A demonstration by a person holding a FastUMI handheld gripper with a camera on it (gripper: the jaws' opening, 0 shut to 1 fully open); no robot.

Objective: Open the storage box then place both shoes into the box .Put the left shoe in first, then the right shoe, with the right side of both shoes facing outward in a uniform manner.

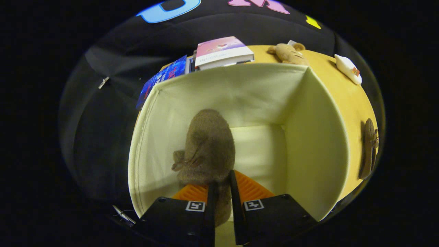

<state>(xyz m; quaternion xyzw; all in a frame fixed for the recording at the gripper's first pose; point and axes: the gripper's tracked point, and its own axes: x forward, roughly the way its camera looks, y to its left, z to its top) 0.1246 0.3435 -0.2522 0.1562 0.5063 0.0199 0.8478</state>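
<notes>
A shoe [209, 144] is held inside the open box [319, 144], its heel pinched between the fingers of the gripper [222, 192], its toe pointed away toward the far wall. The box is set on a table [346, 99]. Behind the box, books [223, 51] are stacked, with another book [164, 77] to their left. A plush toy [288, 53] is laid right of the books, and a small object [349, 68] farther right. The second shoe [369, 147] is laid on the table right of the box.
</notes>
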